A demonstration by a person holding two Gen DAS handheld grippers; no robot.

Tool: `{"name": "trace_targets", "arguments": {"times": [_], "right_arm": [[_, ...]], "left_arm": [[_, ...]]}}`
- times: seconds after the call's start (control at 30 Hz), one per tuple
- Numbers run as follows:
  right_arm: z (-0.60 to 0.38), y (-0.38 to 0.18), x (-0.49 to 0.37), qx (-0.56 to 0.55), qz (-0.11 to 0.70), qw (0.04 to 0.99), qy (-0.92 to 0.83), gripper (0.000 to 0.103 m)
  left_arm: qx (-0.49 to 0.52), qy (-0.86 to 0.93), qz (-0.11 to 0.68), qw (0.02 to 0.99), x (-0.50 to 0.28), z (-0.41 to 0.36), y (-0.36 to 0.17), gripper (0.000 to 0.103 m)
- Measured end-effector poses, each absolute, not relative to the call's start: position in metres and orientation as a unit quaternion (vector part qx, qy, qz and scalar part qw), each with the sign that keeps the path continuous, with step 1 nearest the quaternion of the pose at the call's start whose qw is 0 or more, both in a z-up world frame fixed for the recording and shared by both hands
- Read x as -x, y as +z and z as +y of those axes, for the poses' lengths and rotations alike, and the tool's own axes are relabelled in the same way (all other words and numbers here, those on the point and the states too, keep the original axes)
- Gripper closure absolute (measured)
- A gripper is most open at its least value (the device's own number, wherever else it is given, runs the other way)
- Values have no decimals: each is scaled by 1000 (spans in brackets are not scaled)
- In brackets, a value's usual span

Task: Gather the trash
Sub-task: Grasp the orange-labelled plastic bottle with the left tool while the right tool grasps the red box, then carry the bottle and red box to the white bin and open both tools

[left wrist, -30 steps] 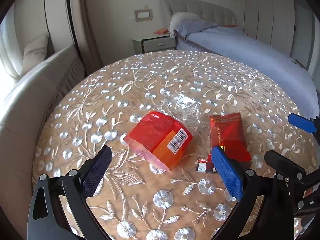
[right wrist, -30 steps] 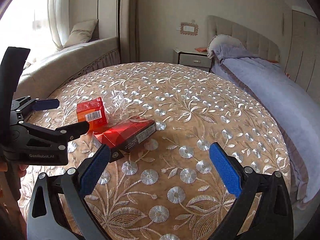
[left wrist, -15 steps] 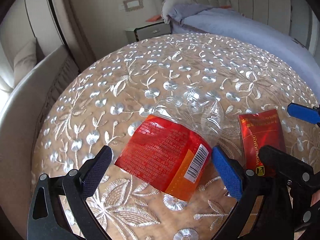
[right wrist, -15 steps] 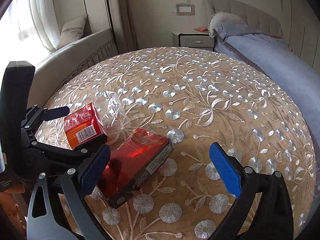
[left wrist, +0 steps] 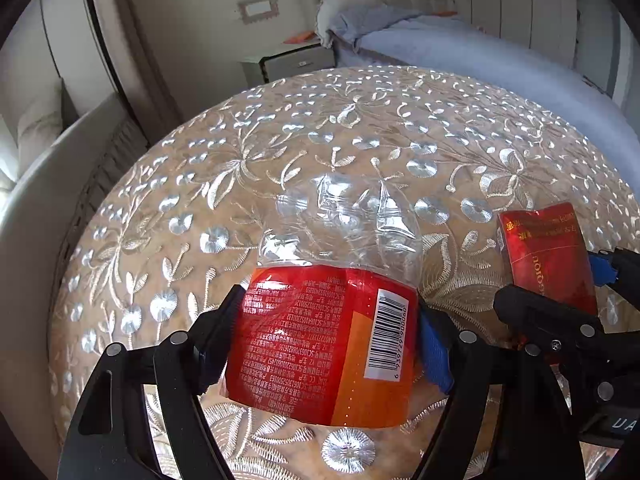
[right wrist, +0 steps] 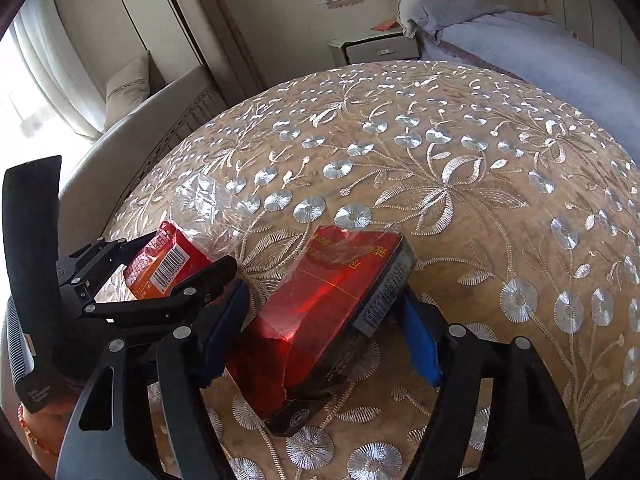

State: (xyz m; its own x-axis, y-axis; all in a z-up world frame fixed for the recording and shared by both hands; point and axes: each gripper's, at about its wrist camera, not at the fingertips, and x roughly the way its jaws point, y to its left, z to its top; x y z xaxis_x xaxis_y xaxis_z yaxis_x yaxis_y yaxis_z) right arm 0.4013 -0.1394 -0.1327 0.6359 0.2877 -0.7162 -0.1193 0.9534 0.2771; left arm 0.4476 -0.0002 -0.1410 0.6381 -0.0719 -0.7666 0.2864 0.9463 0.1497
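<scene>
A crushed clear plastic bottle with a red and orange label (left wrist: pixel 324 344) lies on the embroidered round table (left wrist: pixel 360 140). My left gripper (left wrist: pixel 326 344) is shut on the bottle's labelled part. A red cigarette box (right wrist: pixel 328 312) lies beside it to the right. My right gripper (right wrist: pixel 324 328) is shut on the red box, pads on both its sides. The box also shows in the left wrist view (left wrist: pixel 548 260), and the bottle in the right wrist view (right wrist: pixel 168 260).
A beige sofa with a cushion (right wrist: pixel 132 92) curves round the table's left side. A bed with a grey cover (left wrist: pixel 460 48) and a nightstand (left wrist: pixel 288 64) stand behind the table. The table's far half bears only the patterned cloth.
Both grippers moved forward and closed: the left one onto the bottle's label, the right one onto the red box. Both were open half a second ago.
</scene>
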Motion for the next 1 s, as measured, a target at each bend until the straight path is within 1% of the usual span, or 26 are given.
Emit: {"name": "trace_targets", "arguments": {"times": [0.1,0.2,0.27,0.5,0.73,0.87,1.0], "right_arm": [[-136,-132,-394,-79,416,897,128,46],[-139,-132,-375,-69,418,894,144,52],[-142,-132,-365,-72,419,892,153,53],[-171,-121,-299,-94,401,895,172,55],[-196,-112,-226,-61,357,920,149,56],[-213,-108,-190,-46,327,934,137,56],[-233,-109,-158,-54,314,938,134,56]], "left_arm": [[-114,-91,419,896,-441,0,-141,28],[-111,-89,418,897,-420,-1,-139,28],[-104,-94,413,900,-401,-2,-136,28],[-21,-124,374,919,-312,0,-115,28],[32,-129,353,926,-230,-10,-116,28],[26,-118,336,934,-191,-24,-112,28],[17,-117,323,939,-163,-39,-105,28]]}}
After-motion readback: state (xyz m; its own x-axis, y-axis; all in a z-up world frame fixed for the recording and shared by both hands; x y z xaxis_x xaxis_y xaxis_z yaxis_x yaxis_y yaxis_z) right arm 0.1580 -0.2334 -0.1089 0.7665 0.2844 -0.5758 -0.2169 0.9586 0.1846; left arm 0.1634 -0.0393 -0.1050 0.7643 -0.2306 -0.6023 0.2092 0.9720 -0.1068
